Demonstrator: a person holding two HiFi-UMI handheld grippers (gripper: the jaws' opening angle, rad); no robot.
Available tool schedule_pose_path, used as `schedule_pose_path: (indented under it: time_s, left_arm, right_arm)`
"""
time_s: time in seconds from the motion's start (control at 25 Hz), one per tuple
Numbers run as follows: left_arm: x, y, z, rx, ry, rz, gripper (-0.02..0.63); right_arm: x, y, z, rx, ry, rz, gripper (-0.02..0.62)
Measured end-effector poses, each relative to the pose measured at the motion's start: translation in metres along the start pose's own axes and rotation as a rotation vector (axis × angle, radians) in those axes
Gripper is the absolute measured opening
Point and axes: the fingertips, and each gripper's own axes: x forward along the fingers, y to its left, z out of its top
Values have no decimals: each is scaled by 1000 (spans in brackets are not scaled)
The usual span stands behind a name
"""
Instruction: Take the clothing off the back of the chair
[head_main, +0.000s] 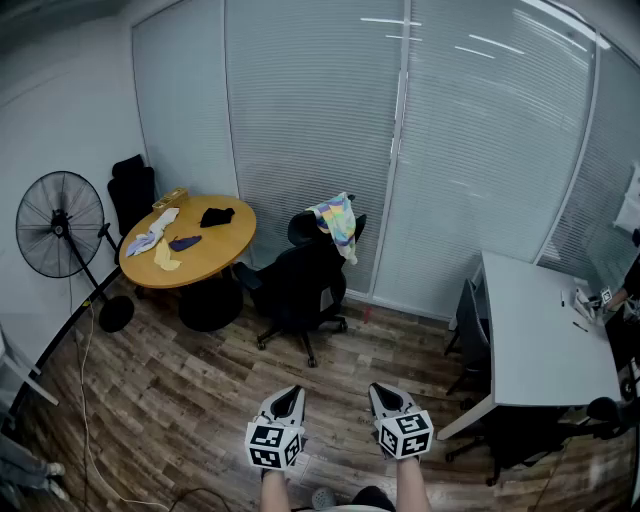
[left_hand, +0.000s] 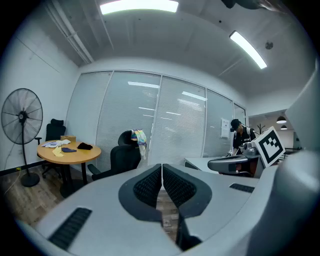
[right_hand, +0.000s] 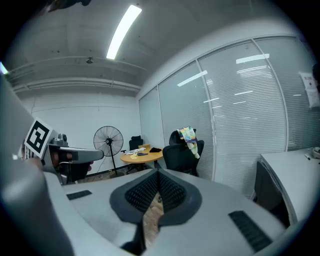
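**A:** Entry one: light source?
**B:** Ceiling lights (left_hand: 139, 6), white and even. Room moderately bright, with a cool grey cast.
**A:** Glare?
**B:** The long tube (right_hand: 122, 27) is blown out to plain white. Pale streaks are mirrored high on the glass wall (head_main: 400, 22).
**A:** Shadows?
**B:** Soft-edged, pooled dark under the round table (head_main: 215, 245) and the chair (head_main: 300, 285).
**A:** Distortion?
**B:** Strong fisheye in all three views, with wall lines bowing outward. Both gripper views have black rounded corners.
**A:** Sharpness and colour?
**B:** Head view slightly soft and grainy. Colours muted, the clothing (head_main: 337, 222) being the one vivid patch.
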Motion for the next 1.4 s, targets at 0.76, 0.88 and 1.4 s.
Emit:
schedule_pose_path:
  time_s: [0.76, 0.88, 1.4]
  left_arm:
    - [25, 19, -14, -11, 39, 25, 31]
    - [41, 32, -8, -11, 46, 48, 31]
    - [172, 90, 45, 21, 53, 119, 32]
  right_arm:
    - [24, -23, -7, 59, -21, -16, 21]
    - [45, -33, -3, 53, -10, -6, 21]
    - [184, -108, 53, 74, -6, 108, 21]
